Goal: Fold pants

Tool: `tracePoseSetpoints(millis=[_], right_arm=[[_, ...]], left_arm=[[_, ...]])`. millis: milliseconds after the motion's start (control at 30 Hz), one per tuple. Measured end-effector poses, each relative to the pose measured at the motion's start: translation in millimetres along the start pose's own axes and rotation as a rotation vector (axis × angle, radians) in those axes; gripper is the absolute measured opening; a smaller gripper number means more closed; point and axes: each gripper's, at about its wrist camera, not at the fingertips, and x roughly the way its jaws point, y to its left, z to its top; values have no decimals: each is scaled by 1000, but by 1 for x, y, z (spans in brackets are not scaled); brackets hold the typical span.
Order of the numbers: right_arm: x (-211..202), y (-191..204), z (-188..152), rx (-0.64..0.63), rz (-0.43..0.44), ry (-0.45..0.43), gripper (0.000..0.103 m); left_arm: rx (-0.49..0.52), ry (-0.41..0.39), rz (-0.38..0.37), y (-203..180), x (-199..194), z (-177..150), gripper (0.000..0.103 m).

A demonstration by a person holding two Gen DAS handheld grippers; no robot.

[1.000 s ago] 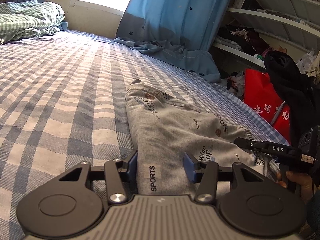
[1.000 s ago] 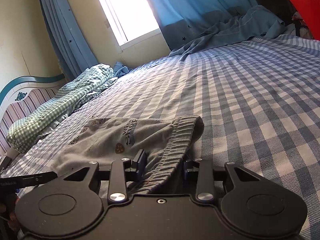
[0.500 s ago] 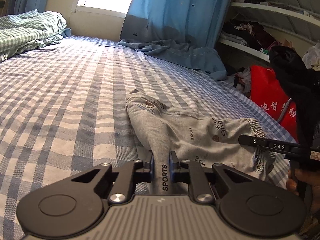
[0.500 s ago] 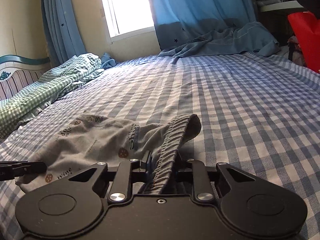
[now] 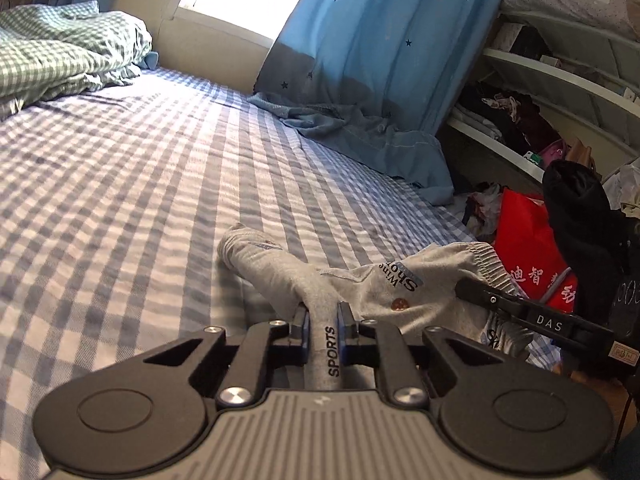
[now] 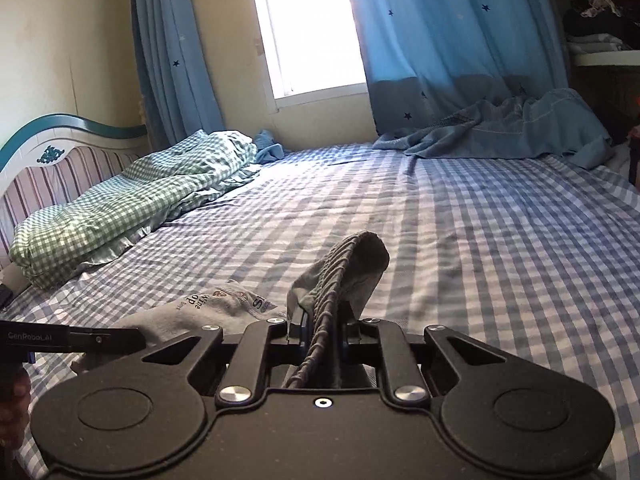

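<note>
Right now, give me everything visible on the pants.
The pants are light grey knit, small, printed with words such as "SPORTS" and little round badges. The ribbed elastic waistband is bunched and pinched in the right hand-held gripper, raised off the bed. A leg end is pinched in the left hand-held gripper. The middle sags, crumpled, onto the checked sheet; another end lies flat farther out.

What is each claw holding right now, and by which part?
Both hold the grey printed cotton pants: left claw pinches the "SPORTS" leg end, right claw the ribbed elastic waistband.
</note>
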Motion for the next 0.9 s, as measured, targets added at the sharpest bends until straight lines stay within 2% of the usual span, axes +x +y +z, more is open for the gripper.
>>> tracePoseSetpoints(millis=[167,300,400,500,633,733,833,900], right_arm=[[41,33,29,-58,59,-29,15],[83,65,46,-96,112,-46,15],[118,90,49,-141,141,-19,15],[150,105,41,-184,154,37,15],[170,114,21,-228,111,80,16],[171,102,12,-186,82,94,19],[172,91,4,-172,41,117,26],[169,84,0,-163,24,123,37]], left_arm=[[25,-75,86,21,-9,28,14],[5,-123,178,51,-16,44,14],[-19,-121,266,78,-13,46,14],[-48,-85,330,101,-7,37,14],[-82,-72,342,119,-12,21,14],[-91,-65,347,124,-13,15,14],[-99,-55,358,127,-14,10,18],[-106,-34,373,127,-14,7,24]])
